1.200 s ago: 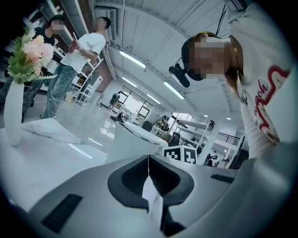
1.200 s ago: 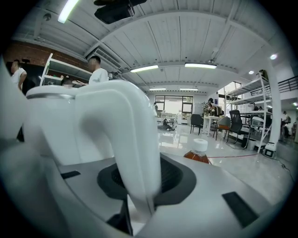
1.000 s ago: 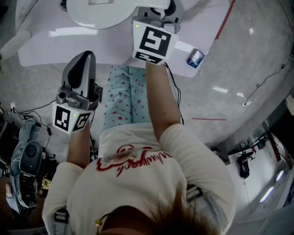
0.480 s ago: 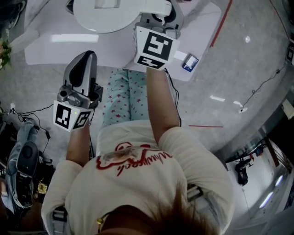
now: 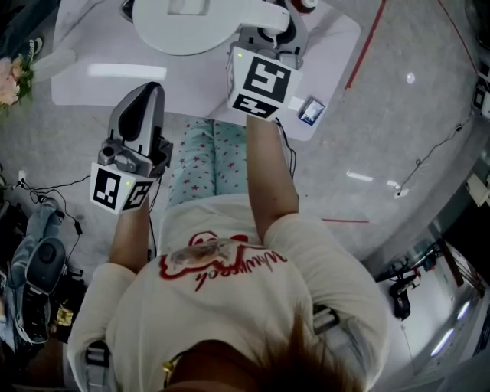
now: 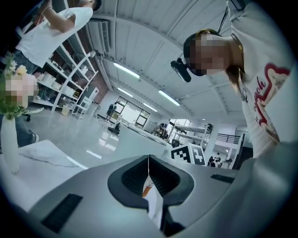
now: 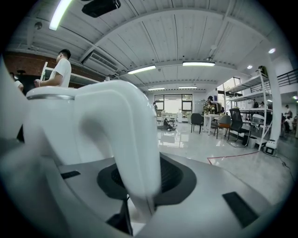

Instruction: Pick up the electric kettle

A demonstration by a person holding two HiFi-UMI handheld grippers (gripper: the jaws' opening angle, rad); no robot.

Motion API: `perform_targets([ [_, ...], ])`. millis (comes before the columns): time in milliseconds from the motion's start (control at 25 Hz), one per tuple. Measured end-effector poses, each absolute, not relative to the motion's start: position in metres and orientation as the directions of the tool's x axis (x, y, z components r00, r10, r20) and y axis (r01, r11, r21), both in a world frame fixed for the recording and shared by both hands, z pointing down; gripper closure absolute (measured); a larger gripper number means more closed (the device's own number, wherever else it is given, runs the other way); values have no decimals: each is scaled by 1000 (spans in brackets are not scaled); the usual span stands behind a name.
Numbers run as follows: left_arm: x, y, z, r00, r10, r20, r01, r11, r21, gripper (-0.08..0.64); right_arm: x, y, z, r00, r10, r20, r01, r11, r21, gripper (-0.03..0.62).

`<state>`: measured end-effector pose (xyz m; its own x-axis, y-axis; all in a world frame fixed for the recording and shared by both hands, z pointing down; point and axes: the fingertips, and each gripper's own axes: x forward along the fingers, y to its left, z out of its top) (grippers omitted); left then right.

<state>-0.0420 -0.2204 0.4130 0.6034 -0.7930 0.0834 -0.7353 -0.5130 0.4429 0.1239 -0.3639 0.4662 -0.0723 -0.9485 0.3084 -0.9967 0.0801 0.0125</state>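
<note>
So the electric kettle (image 5: 191,19) is at the top of the head view, over the far part of the white tabletop (image 5: 99,92). The right hand-held gripper (image 5: 268,42) is clamped on its handle (image 7: 135,139), and in the right gripper view that fat white loop sits squarely between the pads.

What's changed in the last second: the tabletop looks a bit smaller and has slid under the kettle, while kettle and gripper look much the same size. I read that as the kettle coming up off the surface with the grip holding, so the pickup looks basically done. I can't see the kettle's underside, so I can't say for sure it's clear of the tabletop.

The left hand-held gripper (image 5: 144,96) is closed on nothing – jaws meet in a thin seam in its own view – and it hangs over the floor at the person's left, well apart from the kettle. It isn't helping.

Around it:
- There's a small blue box (image 5: 312,112) near the tabletop's right edge, just beside the right gripper.
- Some flowers (image 5: 9,80) stand off to the left.
- A red tape line (image 5: 366,42) and loose cables (image 5: 429,153) are on the floor.

Nothing seems to block the lift – the box is the only thing close, and it's below the grip.
</note>
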Motion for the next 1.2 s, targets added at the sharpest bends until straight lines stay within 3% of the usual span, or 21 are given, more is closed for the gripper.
perform_targets([
  [1200,-42,-225,324,556,-831,30,-784,-512,352,548,130,-370,341,-163,-956,243,-986,169,6,489],
])
